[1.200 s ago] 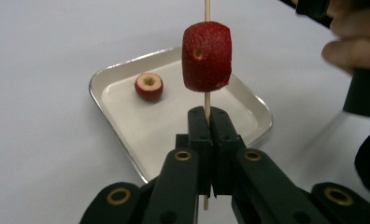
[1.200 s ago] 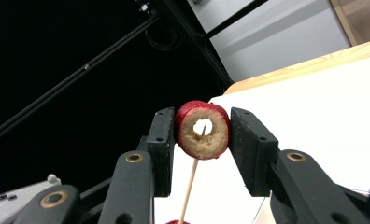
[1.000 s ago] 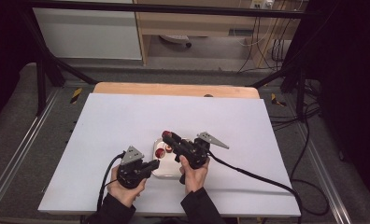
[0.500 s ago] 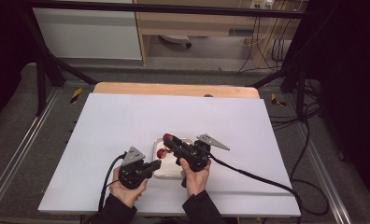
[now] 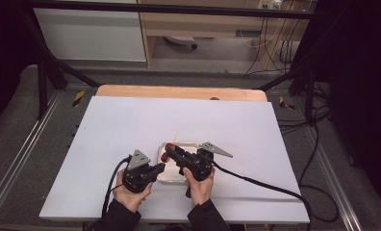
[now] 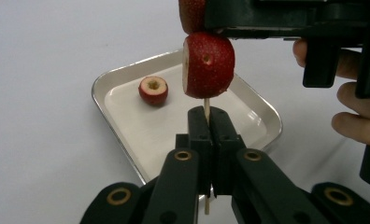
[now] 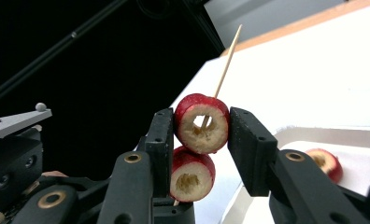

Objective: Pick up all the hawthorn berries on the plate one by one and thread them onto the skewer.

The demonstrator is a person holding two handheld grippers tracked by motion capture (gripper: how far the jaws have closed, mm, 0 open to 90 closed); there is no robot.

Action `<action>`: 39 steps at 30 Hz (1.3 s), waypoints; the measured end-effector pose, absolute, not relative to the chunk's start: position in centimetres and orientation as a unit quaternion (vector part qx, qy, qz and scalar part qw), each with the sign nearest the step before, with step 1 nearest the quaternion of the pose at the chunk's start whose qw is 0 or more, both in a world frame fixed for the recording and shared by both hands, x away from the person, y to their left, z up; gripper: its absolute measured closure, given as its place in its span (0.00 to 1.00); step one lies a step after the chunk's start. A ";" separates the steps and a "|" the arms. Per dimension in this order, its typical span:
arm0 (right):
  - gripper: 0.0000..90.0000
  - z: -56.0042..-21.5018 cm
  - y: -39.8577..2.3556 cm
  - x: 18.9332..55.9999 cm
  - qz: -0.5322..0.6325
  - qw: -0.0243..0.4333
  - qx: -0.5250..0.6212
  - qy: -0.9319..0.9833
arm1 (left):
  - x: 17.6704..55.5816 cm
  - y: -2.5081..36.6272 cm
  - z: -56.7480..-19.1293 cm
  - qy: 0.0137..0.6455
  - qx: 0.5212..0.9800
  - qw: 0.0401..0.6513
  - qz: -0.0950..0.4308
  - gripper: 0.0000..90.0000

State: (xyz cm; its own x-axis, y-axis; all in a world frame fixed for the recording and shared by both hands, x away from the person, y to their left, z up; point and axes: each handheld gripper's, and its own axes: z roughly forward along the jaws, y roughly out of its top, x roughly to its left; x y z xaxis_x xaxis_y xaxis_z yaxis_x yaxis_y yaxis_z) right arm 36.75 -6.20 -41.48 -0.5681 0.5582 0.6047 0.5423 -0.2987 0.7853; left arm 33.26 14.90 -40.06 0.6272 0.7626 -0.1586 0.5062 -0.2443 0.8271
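My left gripper (image 6: 210,121) is shut on a thin wooden skewer (image 6: 206,108) that stands upright over a small metal tray (image 6: 122,144). Two cored red fruits are threaded on the stick. My right gripper (image 7: 202,128) is shut on the upper fruit (image 7: 202,122), with a pad touching each side. Its jaws have just been easing open a little, and the fruit is still between them. The lower fruit (image 7: 191,175) sits just beneath it. The skewer tip (image 7: 227,63) pokes out through the held fruit. In the high view both grippers (image 5: 157,168) (image 5: 169,150) meet over the tray (image 5: 188,144).
One more cored red fruit (image 6: 152,90) lies in the tray. A white sheet (image 5: 107,130) covers the table, with a wooden edge (image 5: 179,91) at the far side. Cables (image 5: 256,180) trail from the grippers toward the right.
The right gripper with its fruit has shifted slightly nearer the person. The left gripper has kept still.
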 end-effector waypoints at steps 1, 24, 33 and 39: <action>0.58 -41.4 -6.2 36.7 0.658 0.016 0.463 0.594 | 33.3 15.0 -40.1 0.408 0.776 0.461 0.137 0.99; 0.08 -40.4 -9.4 40.6 0.392 0.085 0.359 0.843 | 33.8 17.4 -40.5 0.387 0.797 0.442 0.141 0.98; 0.12 -38.9 -7.9 43.3 0.314 0.073 0.338 0.884 | 34.0 18.7 -40.5 0.386 0.800 0.436 0.144 0.98; 0.13 -39.0 -6.0 45.2 0.275 0.064 0.329 0.901 | 34.3 19.6 -40.5 0.397 0.796 0.434 0.146 0.98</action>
